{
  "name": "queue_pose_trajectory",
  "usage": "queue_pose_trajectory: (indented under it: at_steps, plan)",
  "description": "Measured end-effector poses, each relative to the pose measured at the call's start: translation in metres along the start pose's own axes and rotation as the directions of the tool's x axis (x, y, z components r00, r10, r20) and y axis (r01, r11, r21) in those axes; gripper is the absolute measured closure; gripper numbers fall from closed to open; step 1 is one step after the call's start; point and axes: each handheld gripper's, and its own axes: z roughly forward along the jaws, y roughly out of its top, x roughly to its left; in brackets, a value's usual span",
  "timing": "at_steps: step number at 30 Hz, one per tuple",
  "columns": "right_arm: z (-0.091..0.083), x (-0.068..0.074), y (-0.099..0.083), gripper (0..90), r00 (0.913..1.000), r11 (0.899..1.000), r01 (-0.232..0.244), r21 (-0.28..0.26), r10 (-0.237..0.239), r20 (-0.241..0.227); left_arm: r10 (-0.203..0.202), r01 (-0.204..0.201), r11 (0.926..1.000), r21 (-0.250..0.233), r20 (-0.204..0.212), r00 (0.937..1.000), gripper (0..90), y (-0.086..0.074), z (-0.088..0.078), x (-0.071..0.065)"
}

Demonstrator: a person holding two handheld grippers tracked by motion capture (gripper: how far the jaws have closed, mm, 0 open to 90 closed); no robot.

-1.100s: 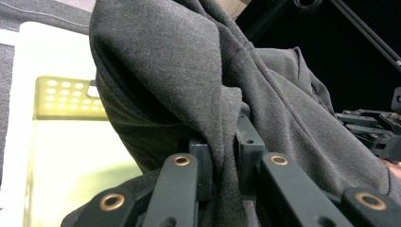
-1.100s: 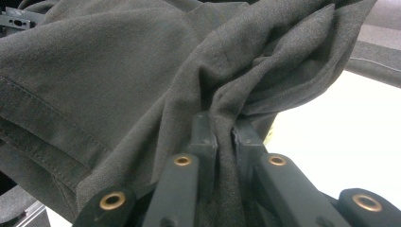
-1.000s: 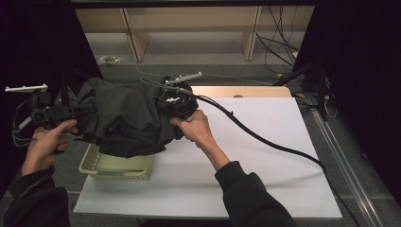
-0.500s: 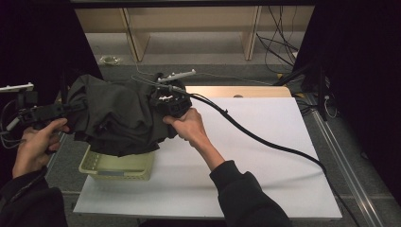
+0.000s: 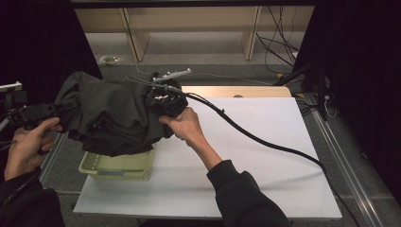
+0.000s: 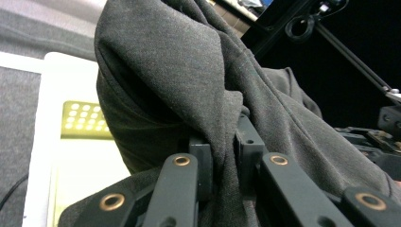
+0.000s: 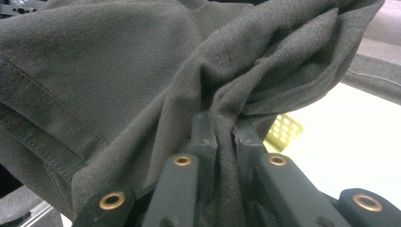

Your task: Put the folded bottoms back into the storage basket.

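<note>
White tabletop (image 5: 265,156) spreads beneath my two tongs. My left tongs (image 6: 222,156) are clamped on a fold of the dark grey garment (image 5: 113,116), my right tongs (image 7: 224,137) clamped on another fold. It hangs stretched between them, sagging over the pale green basket (image 5: 118,166) just below.

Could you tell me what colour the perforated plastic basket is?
Pale yellow-green perforated plastic basket, clearest in the high view.

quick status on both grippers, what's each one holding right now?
Left gripper: closed, fingers pinching a fold of the dark garment.
Right gripper: closed, fingers pinching another fold of the same garment.
</note>
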Motion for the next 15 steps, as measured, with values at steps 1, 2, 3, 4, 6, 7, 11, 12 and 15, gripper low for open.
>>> queue_pose_trajectory:
  at_steps: [1, 2, 3, 4, 6, 7, 11, 12, 15]
  plan:
    - [0.002, 0.0, -0.001, 82.8, 1.0, 1.0, 0.005, 0.005, -0.005, 0.006, -0.003, 0.003, 1.0, 0.009, -0.004, 1.0, 80.8, -0.001, 0.002, 0.002]
    - [0.003, -0.001, -0.002, 82.8, 0.9999, 1.0, 0.005, 0.014, -0.006, 0.011, -0.003, 0.003, 1.0, 0.009, -0.004, 1.0, 80.8, -0.001, 0.002, 0.002]
    - [0.006, -0.001, -0.004, 82.7, 0.9998, 1.0, 0.008, 0.024, -0.008, 0.018, -0.012, 0.012, 0.9998, 0.018, -0.011, 0.9999, 80.8, -0.002, 0.006, 0.005]
    - [0.006, -0.001, -0.004, 82.7, 0.9998, 1.0, 0.008, 0.024, -0.008, 0.018, -0.012, 0.012, 0.9998, 0.018, -0.011, 0.9999, 80.8, -0.002, 0.006, 0.005]
    - [0.011, -0.002, -0.007, 82.7, 0.9996, 0.999, 0.01, 0.038, -0.011, 0.025, -0.017, 0.018, 0.9995, 0.026, -0.019, 0.9997, 80.8, -0.004, 0.01, 0.01]
    - [0.014, -0.002, -0.008, 82.6, 0.9997, 0.999, 0.005, 0.045, -0.006, 0.023, -0.019, 0.02, 0.9994, 0.028, -0.021, 0.9996, 80.8, -0.004, 0.011, 0.011]
    - [0.021, -0.003, -0.013, 82.3, 0.9997, 0.998, -0.001, 0.062, -0.001, 0.023, -0.027, 0.028, 0.9992, 0.029, -0.029, 0.9992, 80.7, -0.005, 0.012, 0.015]
    - [0.021, -0.003, -0.013, 82.3, 0.9997, 0.998, -0.001, 0.062, -0.001, 0.023, -0.032, 0.033, 0.999, 0.031, -0.033, 0.999, 80.7, -0.006, 0.013, 0.017]
    - [0.027, -0.002, -0.017, 81.9, 0.9997, 0.997, -0.006, 0.076, 0.004, 0.023, -0.033, 0.035, 0.9985, 0.041, -0.05, 0.9982, 80.8, -0.008, 0.016, 0.02]
